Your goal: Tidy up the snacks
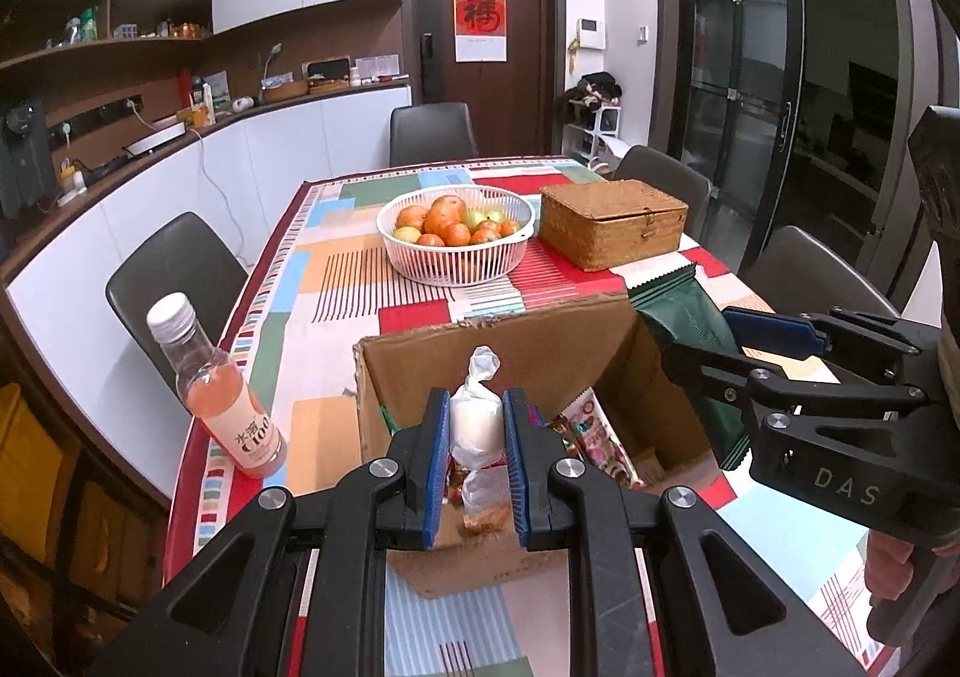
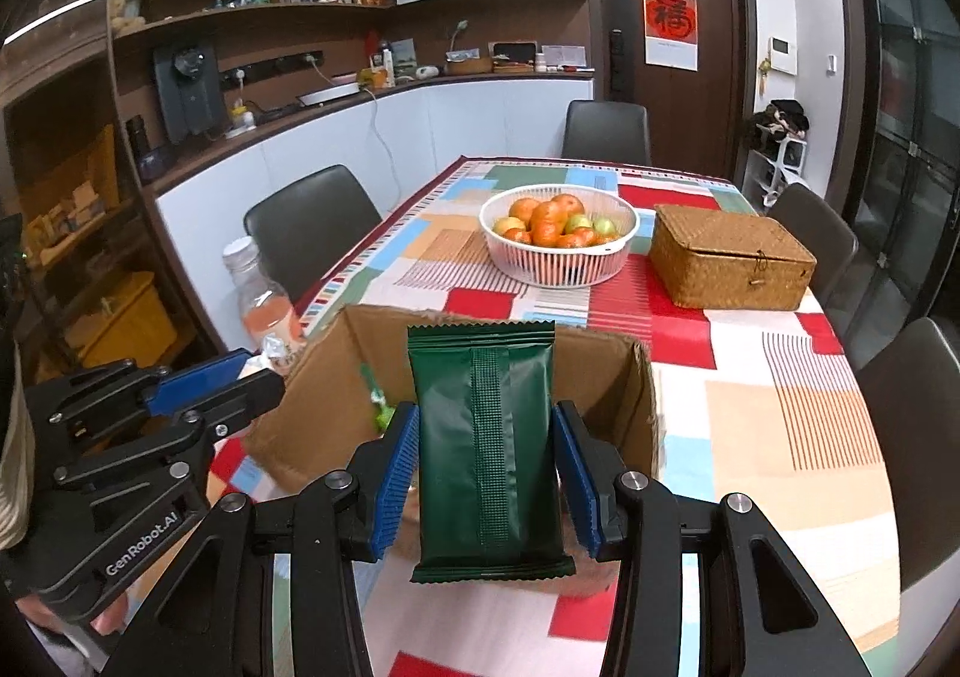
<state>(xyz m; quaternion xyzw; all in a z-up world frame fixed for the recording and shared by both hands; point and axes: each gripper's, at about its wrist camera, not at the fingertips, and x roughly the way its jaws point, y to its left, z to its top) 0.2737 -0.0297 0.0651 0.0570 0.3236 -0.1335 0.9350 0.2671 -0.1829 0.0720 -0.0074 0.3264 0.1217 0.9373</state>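
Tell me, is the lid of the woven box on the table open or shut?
Shut. The lid of the woven box lies flat on its body all around, with no gap, and the small front clasp hangs down over the seam.

You have two grippers, the left gripper point(image 1: 476, 425) and the right gripper point(image 2: 486, 461), each with one snack: one white twist-wrapped candy point(image 1: 476, 422), one green packet point(image 2: 487, 449). On the table point(image 2: 780, 407) you see one cardboard box point(image 2: 336, 377), one bottle point(image 1: 219, 395), one fruit basket point(image 2: 558, 248), one wicker box point(image 2: 732, 257).
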